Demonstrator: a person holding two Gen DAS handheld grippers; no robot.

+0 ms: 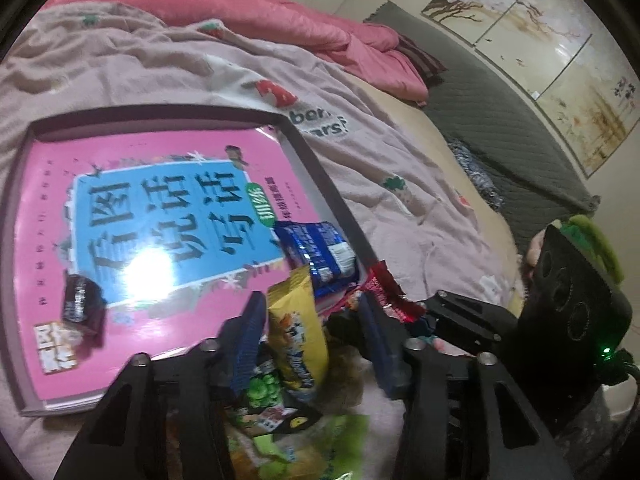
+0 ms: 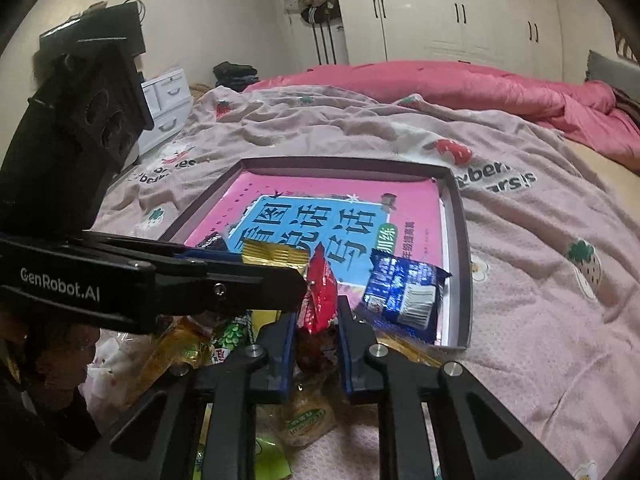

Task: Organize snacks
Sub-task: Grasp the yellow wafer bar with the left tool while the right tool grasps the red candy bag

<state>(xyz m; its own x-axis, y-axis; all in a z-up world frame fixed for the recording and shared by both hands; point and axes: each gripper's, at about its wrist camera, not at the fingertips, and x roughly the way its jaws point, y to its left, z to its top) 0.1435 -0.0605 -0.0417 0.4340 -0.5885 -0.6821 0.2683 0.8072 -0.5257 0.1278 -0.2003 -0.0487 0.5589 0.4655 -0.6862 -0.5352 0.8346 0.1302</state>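
Observation:
A shallow box lid (image 1: 320, 168) (image 2: 460, 216) lies on the bed with a pink book (image 1: 152, 216) (image 2: 344, 208) inside. On the book lie a blue snack packet (image 1: 320, 248) (image 2: 404, 292) and a small dark packet (image 1: 82, 304). My left gripper (image 1: 312, 312) (image 2: 280, 276) stands around a yellow snack packet (image 1: 298, 332) (image 2: 276, 258) with gaps at both sides, at the box's near edge. My right gripper (image 2: 318, 316) is shut on a red snack packet (image 2: 320, 292) (image 1: 384, 292) just beside it.
A pile of loose snack packets (image 1: 280, 432) (image 2: 224, 344) lies on the pink blanket (image 2: 540, 280) below both grippers. A pink duvet (image 2: 460, 84) is bunched at the back. White drawers (image 2: 170, 100) stand at the bed's left.

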